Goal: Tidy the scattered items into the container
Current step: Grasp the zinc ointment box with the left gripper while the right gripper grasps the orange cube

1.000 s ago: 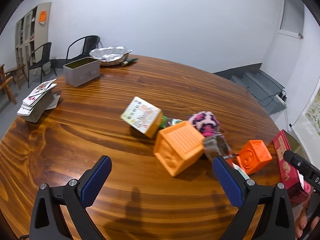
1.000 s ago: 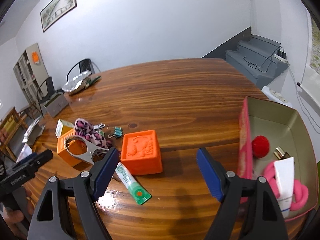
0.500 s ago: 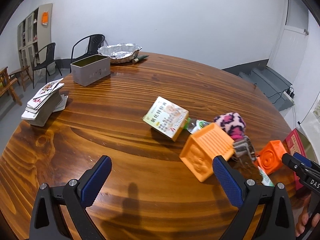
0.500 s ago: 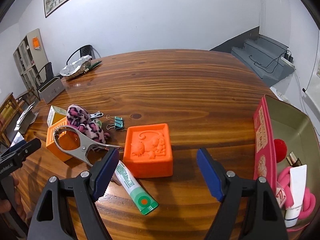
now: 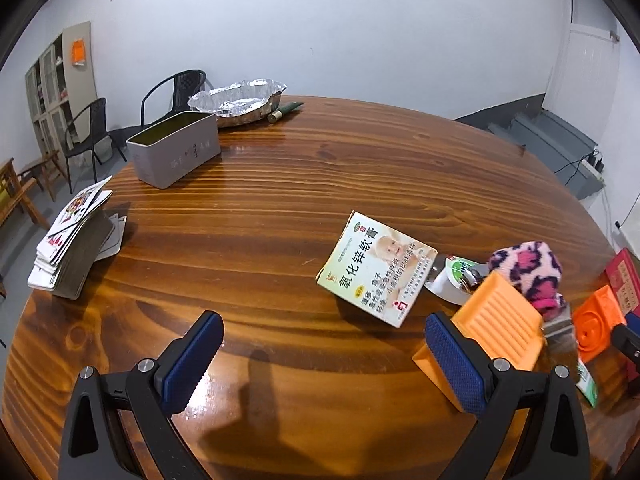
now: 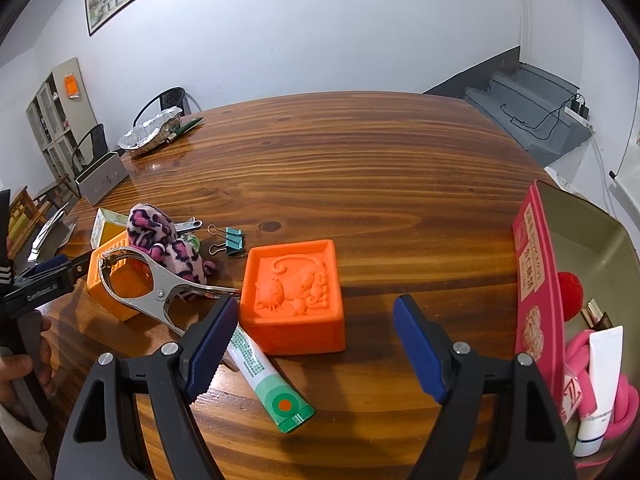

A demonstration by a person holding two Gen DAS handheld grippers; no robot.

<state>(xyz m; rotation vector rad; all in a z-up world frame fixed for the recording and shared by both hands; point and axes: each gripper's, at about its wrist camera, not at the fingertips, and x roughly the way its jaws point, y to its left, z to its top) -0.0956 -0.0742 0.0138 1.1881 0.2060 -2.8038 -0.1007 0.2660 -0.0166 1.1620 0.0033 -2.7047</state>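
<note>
In the left wrist view the left gripper (image 5: 324,354) hangs low over the wooden table (image 5: 280,184) with its blue pads spread wide and nothing between them. The yellow-green medicine box (image 5: 374,266) lies tilted on the wood just beyond the gap, nearer the right pad. The ribbed orange block (image 5: 496,330) sits just beside that pad on its outer side, partly hidden by it; whether they touch I cannot tell. A pink leopard-print plush (image 5: 530,270) rests behind the block. Far off to the left stand a grey tin (image 5: 176,154), a foil tray (image 5: 240,98) and a stack of cards (image 5: 70,240). In the right wrist view the right gripper (image 6: 314,354) is likewise spread and empty. The orange cat block (image 6: 296,294) lies just ahead of the gap, close to the left pad. The green-capped tube (image 6: 268,378) runs from under that pad into the gap. A metal spring clamp (image 6: 154,286) leans on the ribbed block to the left, and a teal binder clip (image 6: 230,240) lies behind. The red container (image 6: 534,280) stands to the right of the right pad, holding a red ball (image 6: 570,290), a pink knotted rope (image 6: 624,404) and a white tube (image 6: 600,384).
</note>
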